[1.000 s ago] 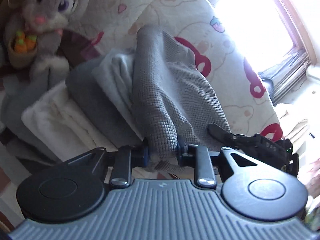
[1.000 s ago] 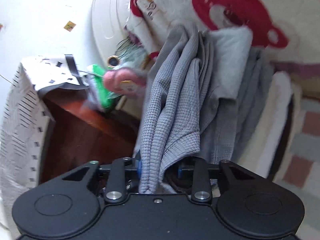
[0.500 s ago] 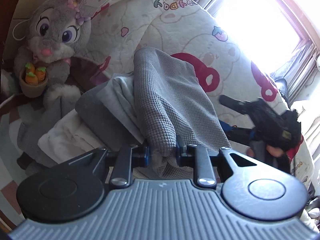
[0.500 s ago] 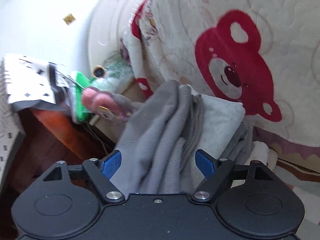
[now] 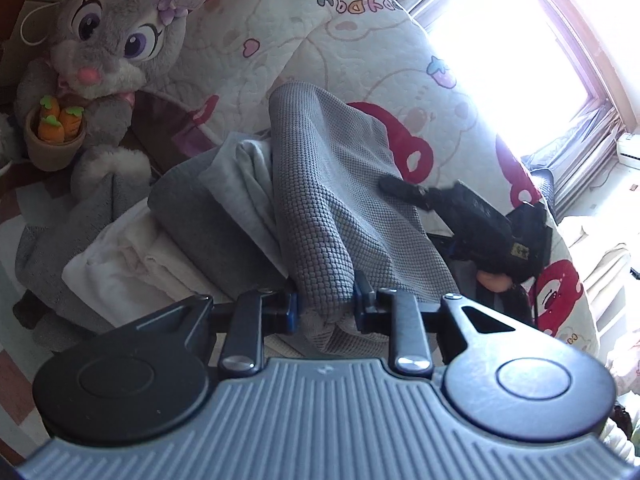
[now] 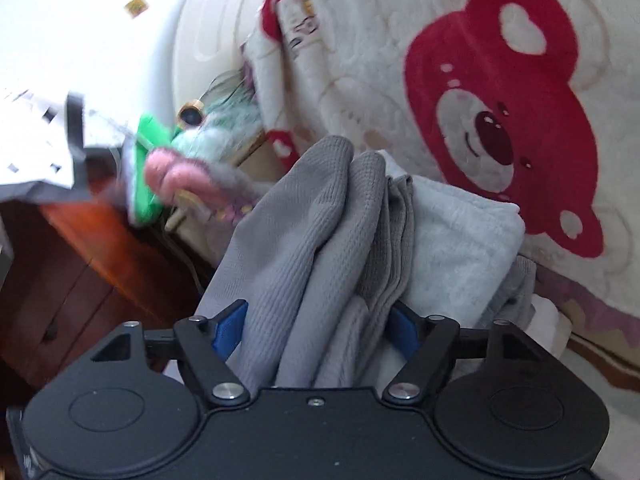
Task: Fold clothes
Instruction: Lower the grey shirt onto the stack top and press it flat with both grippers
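Since prev: right tool (image 6: 316, 326) freed, now closing round grey knit (image 6: 296, 248); left tool (image 5: 325, 306) still pinching knit edge, quilt (image 5: 320, 48) close behind.

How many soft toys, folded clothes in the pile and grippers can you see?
Soft toys: 2, the grey bunny and a blurry pink and green toy.
Clothes: 5, waffle cloth, light grey, dark grey, white, grey knit.
Grippers: 2, left gripper, right gripper.
Total: 9
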A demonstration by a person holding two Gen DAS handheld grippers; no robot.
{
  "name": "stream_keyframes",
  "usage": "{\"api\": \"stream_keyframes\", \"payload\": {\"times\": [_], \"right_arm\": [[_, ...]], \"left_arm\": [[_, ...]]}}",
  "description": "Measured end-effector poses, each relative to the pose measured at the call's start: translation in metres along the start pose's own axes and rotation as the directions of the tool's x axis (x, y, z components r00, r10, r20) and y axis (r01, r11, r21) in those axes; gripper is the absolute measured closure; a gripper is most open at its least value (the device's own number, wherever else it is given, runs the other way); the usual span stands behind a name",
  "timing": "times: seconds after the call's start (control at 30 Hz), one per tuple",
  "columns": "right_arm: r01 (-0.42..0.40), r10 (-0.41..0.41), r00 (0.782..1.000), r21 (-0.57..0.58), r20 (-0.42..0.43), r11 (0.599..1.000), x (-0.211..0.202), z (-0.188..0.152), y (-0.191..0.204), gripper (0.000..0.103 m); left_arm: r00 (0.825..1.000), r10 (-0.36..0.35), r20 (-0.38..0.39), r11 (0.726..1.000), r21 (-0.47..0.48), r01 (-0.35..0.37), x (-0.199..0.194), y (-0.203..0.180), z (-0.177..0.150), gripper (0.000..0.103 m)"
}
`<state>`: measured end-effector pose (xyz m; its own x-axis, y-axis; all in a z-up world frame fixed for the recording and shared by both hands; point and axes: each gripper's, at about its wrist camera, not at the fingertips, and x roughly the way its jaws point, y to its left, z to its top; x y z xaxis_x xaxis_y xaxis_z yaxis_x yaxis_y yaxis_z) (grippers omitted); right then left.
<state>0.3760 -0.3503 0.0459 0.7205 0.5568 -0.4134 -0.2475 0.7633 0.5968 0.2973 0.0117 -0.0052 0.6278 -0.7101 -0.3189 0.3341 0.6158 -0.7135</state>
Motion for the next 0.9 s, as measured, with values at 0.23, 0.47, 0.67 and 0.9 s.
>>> {"api": "stream_keyframes", "payload": {"times": [0.23, 0.47, 0.67, 0.9], "right_arm": [[0.045, 0.039, 0.962, -0.300, 0.269, 0.953, -0.039, -0.014, 0.065, 0.067], [0.093, -0.034, 0.932, -0.146, 0.362, 0.985, -0.056, -0.012, 0.056, 0.067], [0.213, -0.206, 0.945, -0.002, 0.252, 0.977, -0.031, -0.036, 0.013, 0.036], [0.057, -0.096, 0.958, 0.149, 0.270, 0.987, -0.042, -0.017, -0.017, 0.018]], "left_arm": [[0.998, 0.039, 0.057, 0.991, 0.128, -0.046, -0.017, -0.030, 0.024, 0.081], [0.996, 0.004, 0.093, 0.992, 0.122, -0.015, -0.005, -0.029, 0.068, 0.081], [0.990, 0.138, 0.027, 0.982, 0.130, -0.140, 0.017, -0.010, 0.071, 0.081], [0.979, 0.188, 0.074, 0.978, 0.076, -0.194, 0.006, -0.004, 0.065, 0.079]]}}
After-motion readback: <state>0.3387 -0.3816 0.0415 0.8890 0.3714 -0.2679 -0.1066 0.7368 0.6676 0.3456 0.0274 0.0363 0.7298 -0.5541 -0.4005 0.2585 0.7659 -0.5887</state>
